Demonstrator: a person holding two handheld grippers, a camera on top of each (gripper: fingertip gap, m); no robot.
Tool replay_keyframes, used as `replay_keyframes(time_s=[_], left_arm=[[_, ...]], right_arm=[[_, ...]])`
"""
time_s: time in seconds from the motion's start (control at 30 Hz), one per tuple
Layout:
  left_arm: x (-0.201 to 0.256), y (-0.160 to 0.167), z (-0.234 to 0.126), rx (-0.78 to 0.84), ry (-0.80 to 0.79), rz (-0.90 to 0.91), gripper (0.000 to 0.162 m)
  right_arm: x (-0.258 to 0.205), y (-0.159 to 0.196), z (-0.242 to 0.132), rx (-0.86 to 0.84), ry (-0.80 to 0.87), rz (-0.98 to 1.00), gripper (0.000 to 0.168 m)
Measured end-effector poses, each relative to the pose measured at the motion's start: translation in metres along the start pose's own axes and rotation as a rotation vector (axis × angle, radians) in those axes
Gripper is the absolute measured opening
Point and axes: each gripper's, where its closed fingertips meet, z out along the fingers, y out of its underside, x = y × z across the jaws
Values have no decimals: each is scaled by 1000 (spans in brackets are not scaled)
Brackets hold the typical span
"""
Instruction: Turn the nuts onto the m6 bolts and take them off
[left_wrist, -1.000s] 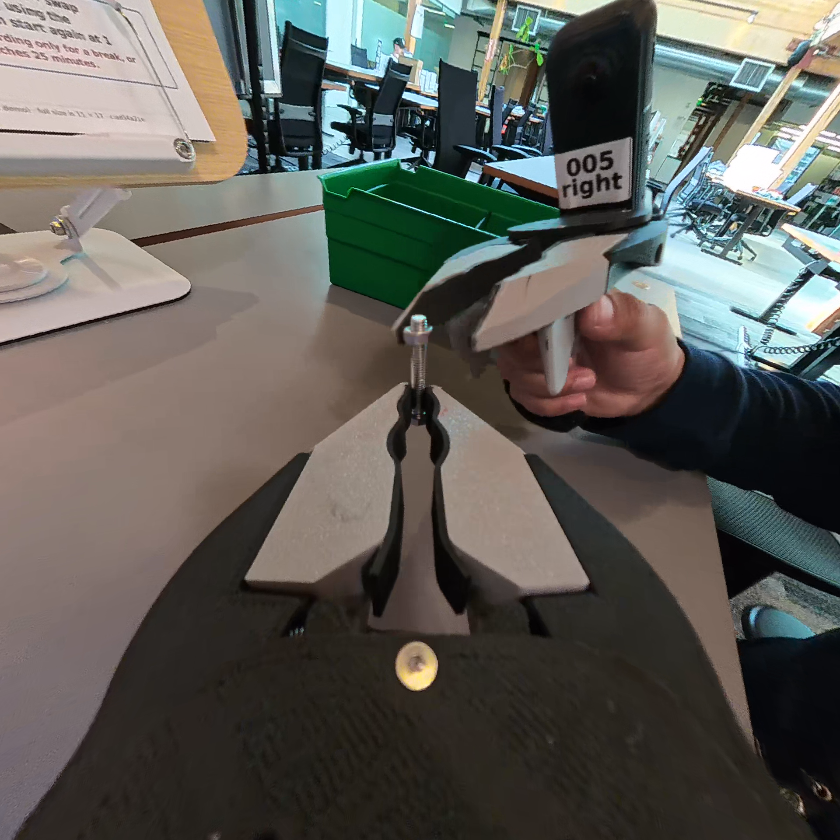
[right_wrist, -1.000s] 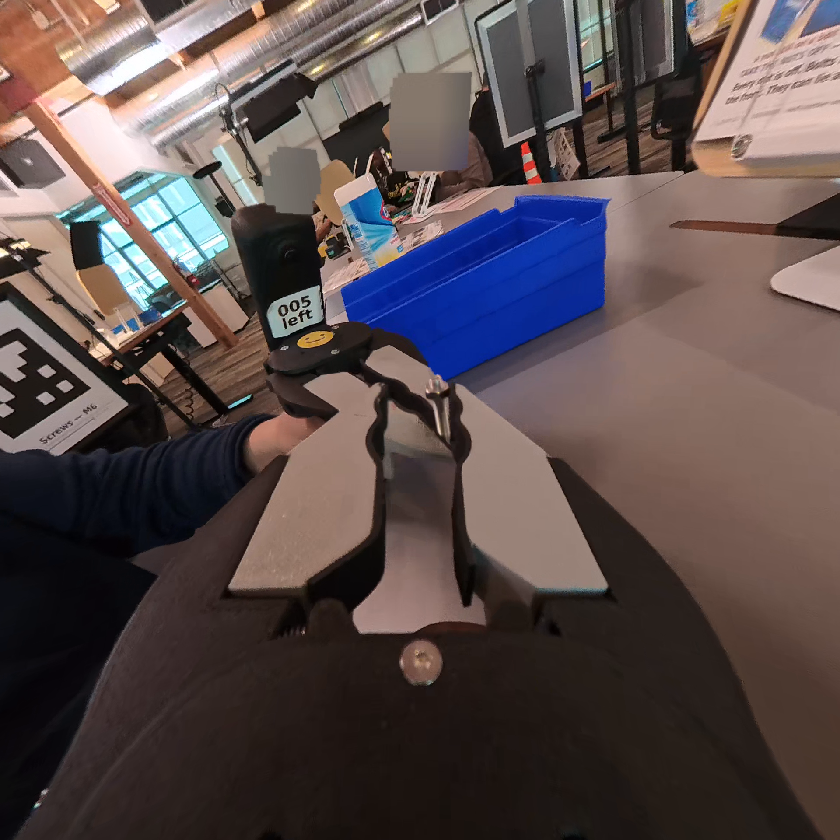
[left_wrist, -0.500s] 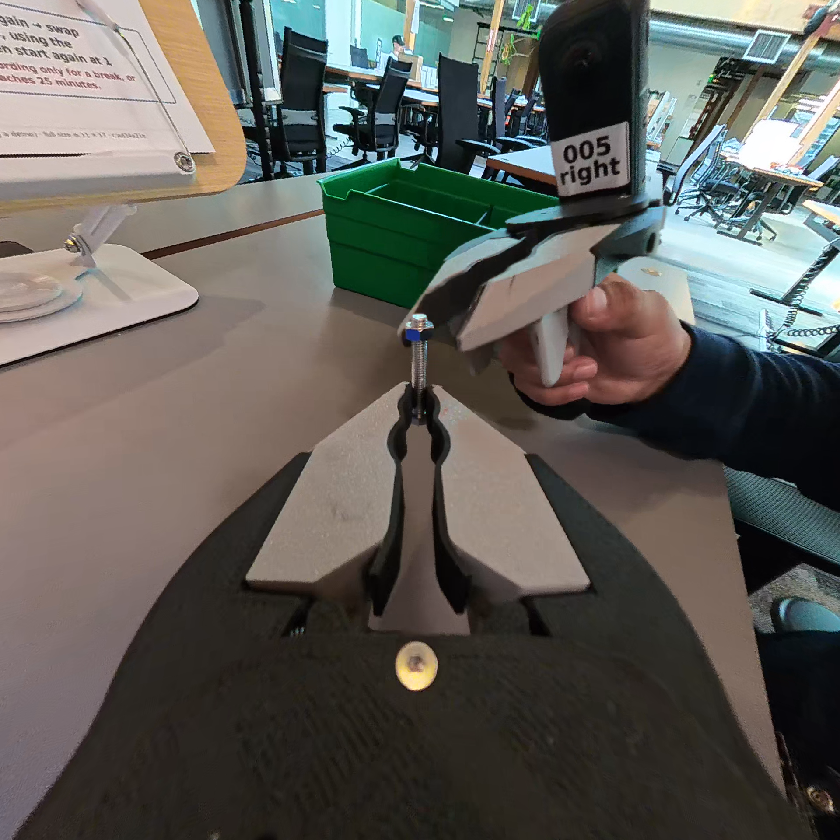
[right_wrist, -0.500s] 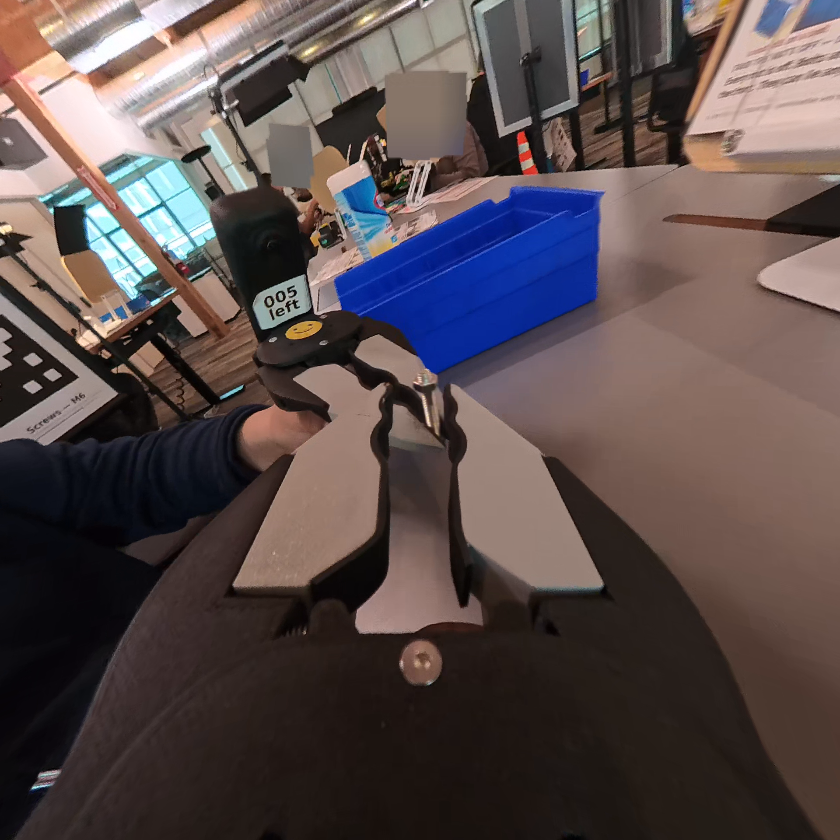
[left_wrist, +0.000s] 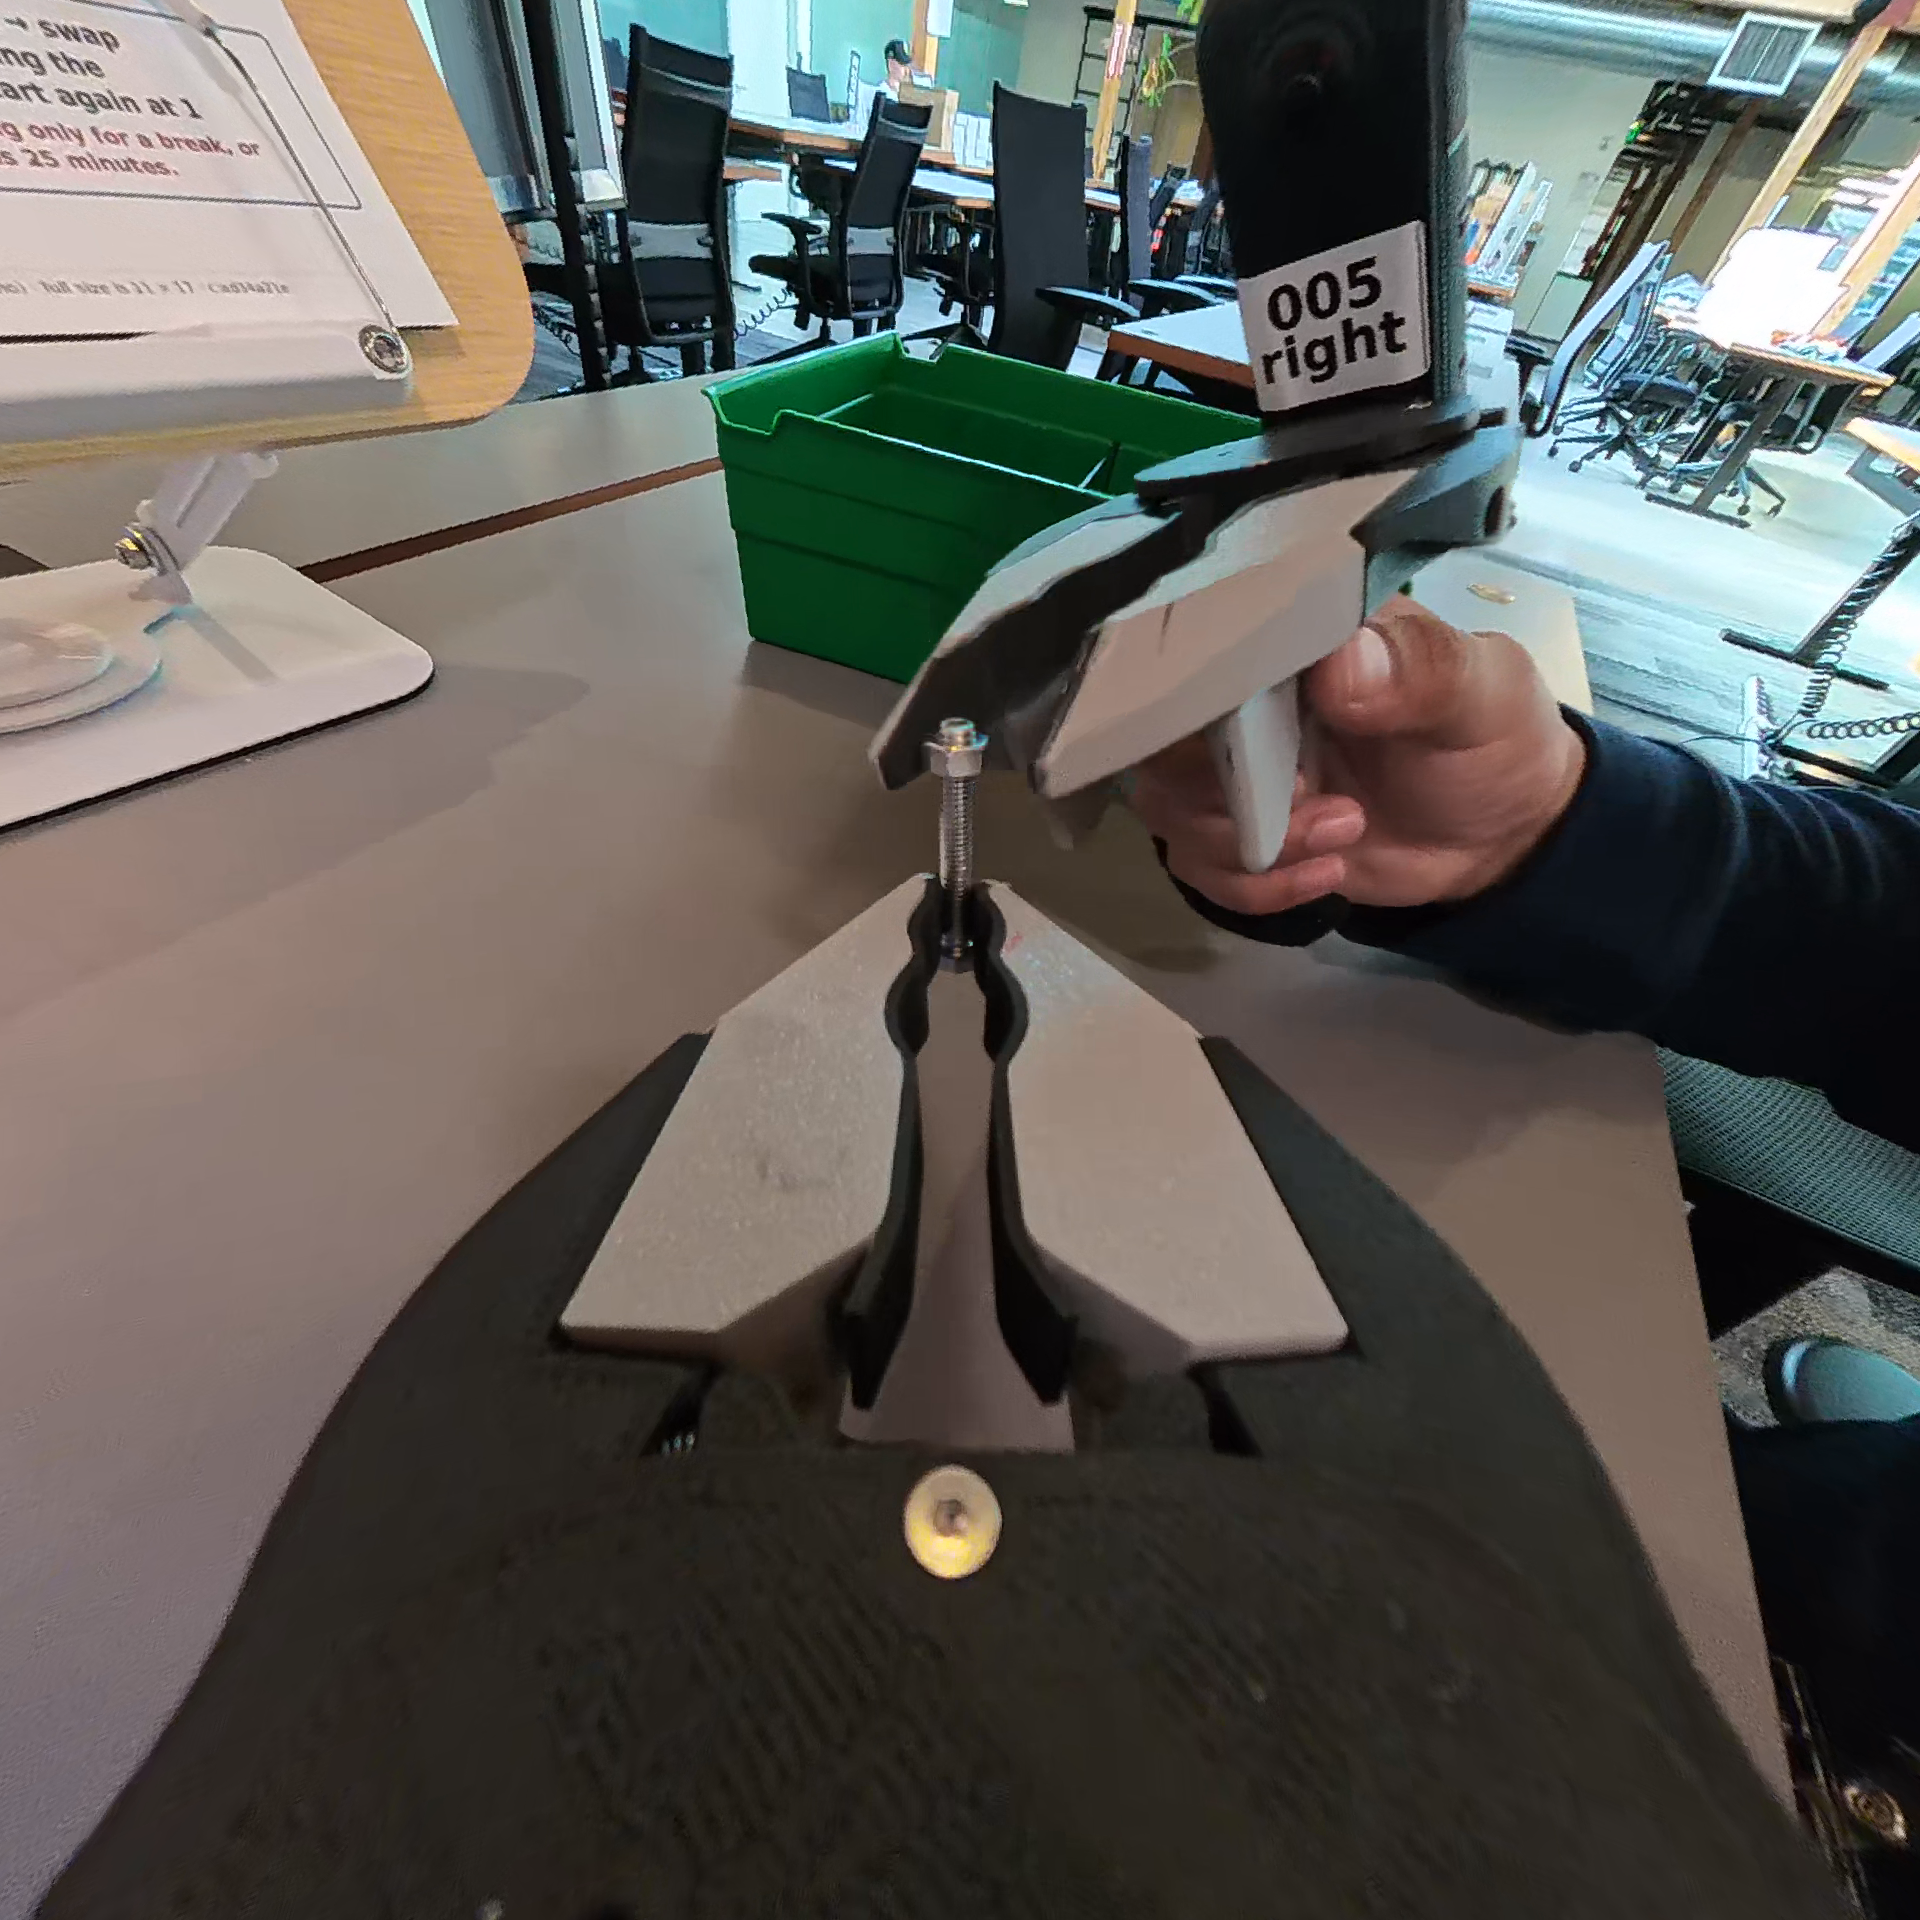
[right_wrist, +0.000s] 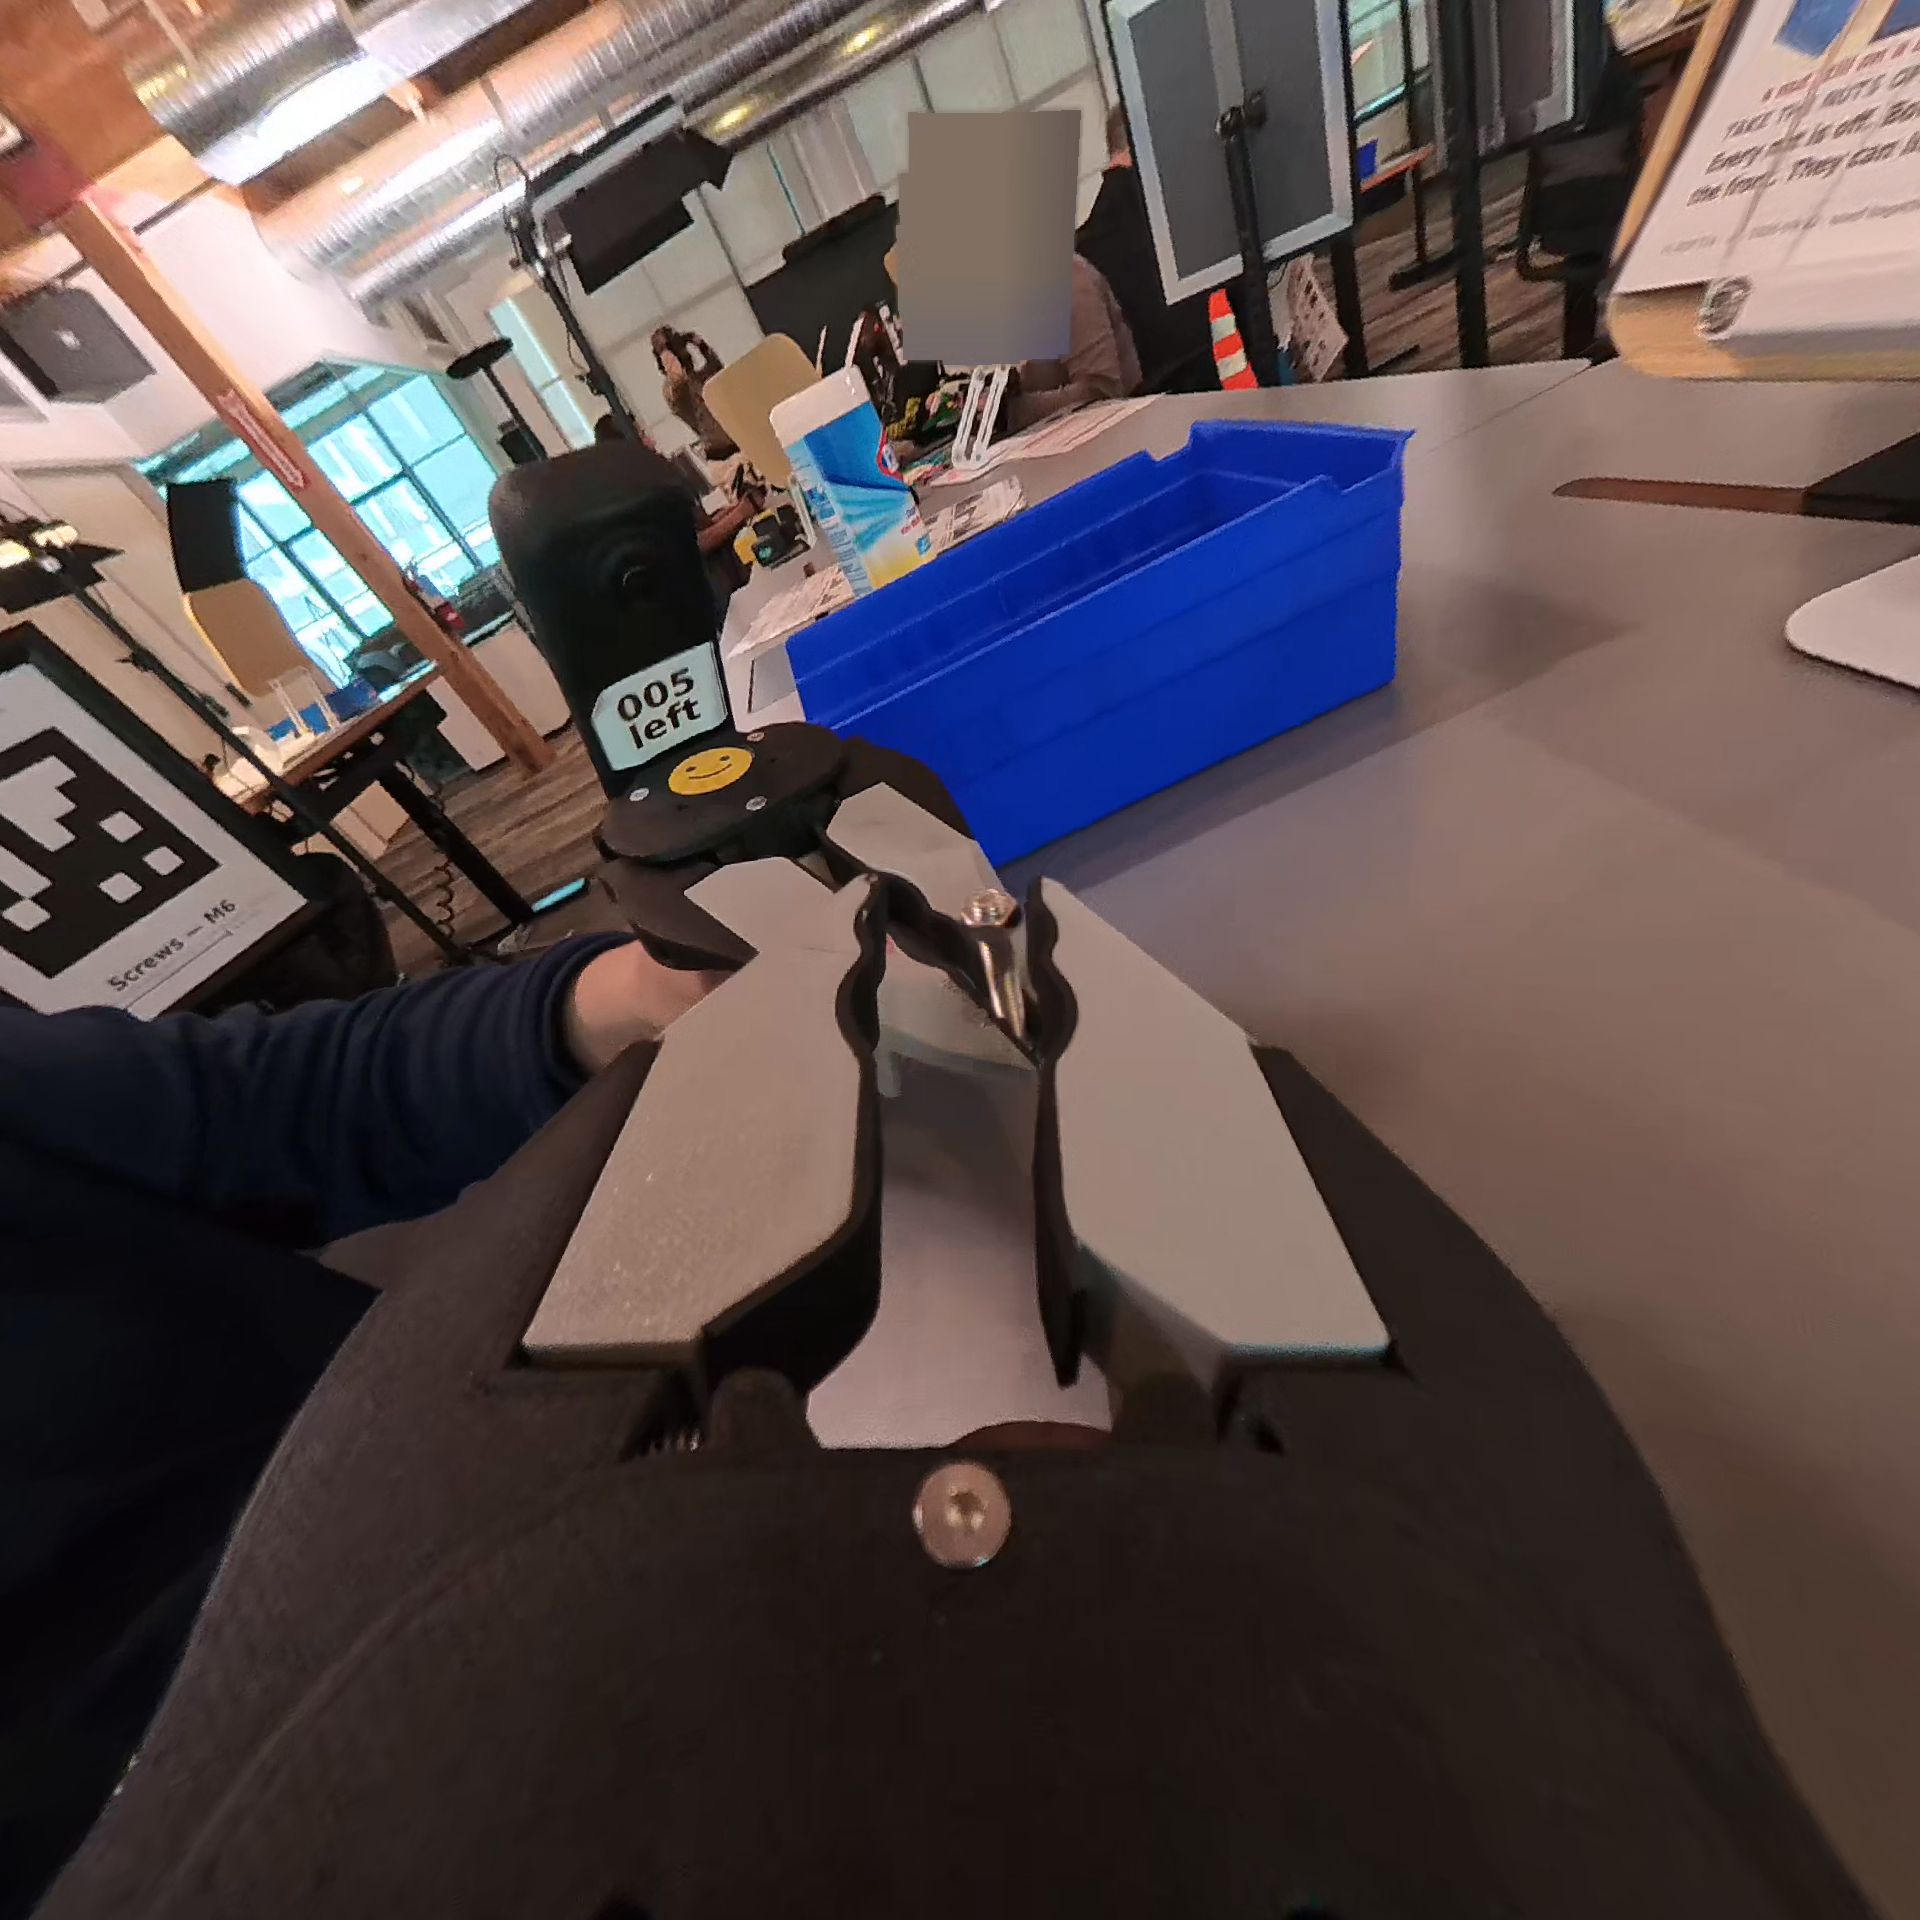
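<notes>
My left gripper (left_wrist: 956, 906) is shut on the lower end of a silver M6 bolt (left_wrist: 956, 831) and holds it upright above the grey table (left_wrist: 520, 935). A silver nut (left_wrist: 956, 755) sits near the bolt's top. My right gripper (right_wrist: 956, 904) is open, with its fingers on either side of the bolt's top. In the right wrist view the nut (right_wrist: 987, 912) and bolt (right_wrist: 1003, 977) lie close to the right finger, with a clear gap to the other finger. A hand holds the right gripper (left_wrist: 940, 748) from the right.
A green bin (left_wrist: 883, 520) stands behind the bolt. A blue bin (right_wrist: 1143, 644) stands on the table beyond the left gripper (right_wrist: 894, 925). A white stand base (left_wrist: 208, 644) carrying a sign board sits at the far left. A wipes canister (right_wrist: 847, 478) stands farther back. The grippers are tip to tip, or close to it.
The right gripper's jaws have opened wider around the top of the bolt. The left gripper still holds the bolt upright in much the same place.
</notes>
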Motion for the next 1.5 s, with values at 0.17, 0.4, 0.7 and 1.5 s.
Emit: replay_keyframes(time_s=[0.17, 0.4, 0.7, 1.5], left_arm=[[5, 4, 3, -14, 12, 14, 4], [7, -4, -2, 37, 4, 52, 5], [8, -7, -5, 63, 87, -75, 4], [14, -1, -1, 28, 124, -87, 3]], right_arm=[[5, 7, 5, -43, 57, -26, 7], [11, 7, -3, -47, 51, 42, 7], [5, 5, -1, -30, -1, 92, 7], [-3, 10, 4, -43, -52, 113, 7]])
